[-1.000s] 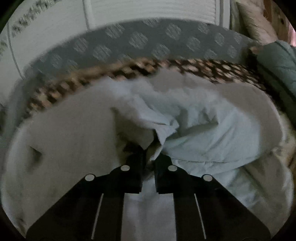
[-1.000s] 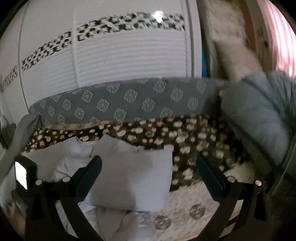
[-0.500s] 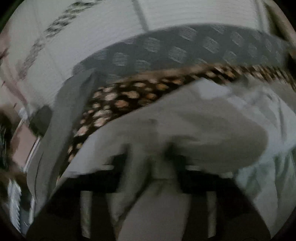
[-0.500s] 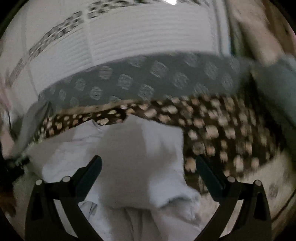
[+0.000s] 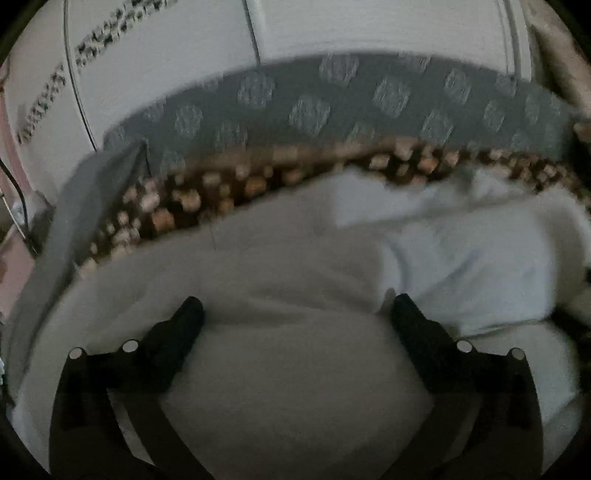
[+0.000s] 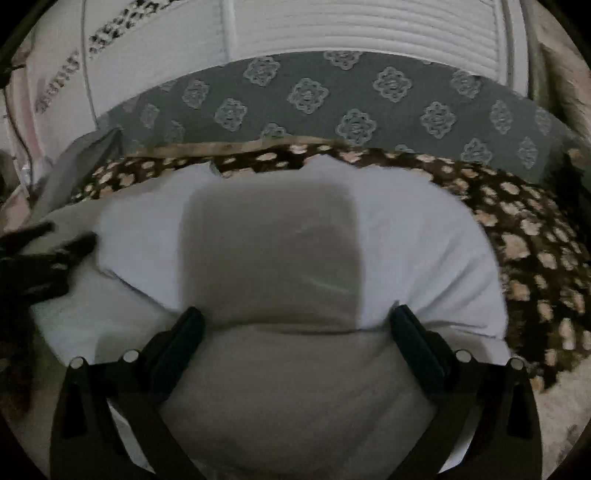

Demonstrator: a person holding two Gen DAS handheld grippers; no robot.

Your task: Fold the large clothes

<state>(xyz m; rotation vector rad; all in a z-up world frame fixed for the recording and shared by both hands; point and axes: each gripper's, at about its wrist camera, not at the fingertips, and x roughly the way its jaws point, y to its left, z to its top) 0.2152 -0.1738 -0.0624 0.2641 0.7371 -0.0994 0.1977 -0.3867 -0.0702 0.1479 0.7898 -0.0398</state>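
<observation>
Pale garment (image 6: 406, 243) lies heaped on the spotted brown blanket (image 6: 535, 236), w/ the grey patterned bedcover (image 6: 332, 99) just behind that blanket and a white ribbed panel (image 6: 369, 29) behind the cover. Left gripper (image 5: 295, 314) is over the garment's left part: fingers spread wide, jaws have just been opening, and cloth lies under and between them w/o either pad visibly pressing on it (blur makes the edge contact hard to judge). In the left wrist view the garment (image 5: 461, 258) bunches up brighter toward the right, its far edge touching the blanket (image 5: 177, 206); cover (image 5: 369, 99) sits behind. Right gripper (image 6: 295, 314) is also spread wide, nothing pinched, over a fold nearer the garment's right side; a squarish shadow falls on the cloth just ahead of its fingertips. In the right wrist view the left gripper (image 6: 40, 251) shows as a dark blurred shape at the garment's left edge.
</observation>
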